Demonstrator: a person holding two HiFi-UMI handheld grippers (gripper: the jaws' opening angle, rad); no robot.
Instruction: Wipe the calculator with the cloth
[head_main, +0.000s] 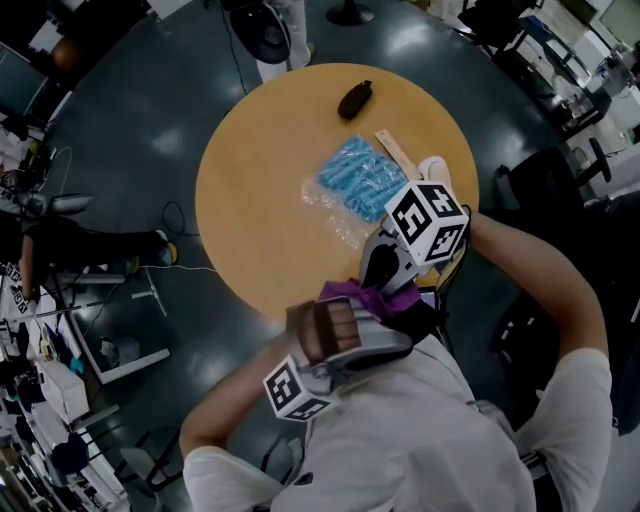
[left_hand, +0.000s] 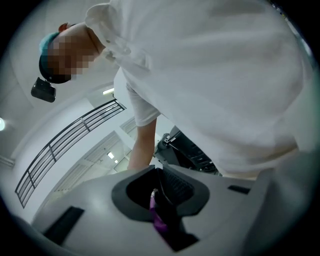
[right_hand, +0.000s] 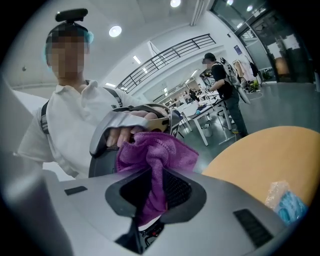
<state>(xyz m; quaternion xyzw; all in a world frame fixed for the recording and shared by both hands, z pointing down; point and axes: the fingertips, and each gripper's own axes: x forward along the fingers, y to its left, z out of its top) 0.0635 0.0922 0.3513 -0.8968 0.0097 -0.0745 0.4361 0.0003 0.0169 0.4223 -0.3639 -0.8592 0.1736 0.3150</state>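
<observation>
Off the near edge of the round table (head_main: 270, 190), at the lower left of the head view, the left gripper (left_hand: 160, 196) is held before the person's white shirt. Its jaws stand a narrow way apart and press on a dark flat thing, probably the calculator (left_hand: 167, 209), though little of it shows. A sliver of the purple cloth (right_hand: 152, 150) lies against it. Over that same near edge the cloth bunches between the two tools. To the right, the right gripper (right_hand: 156, 189) tilts down above the table's near edge, jaws partly closed and clamped on a fold of the cloth. On the table's middle lies a clear bag of blue pieces (head_main: 358, 180); toward its far edge lies a small black object (head_main: 355, 100).
</observation>
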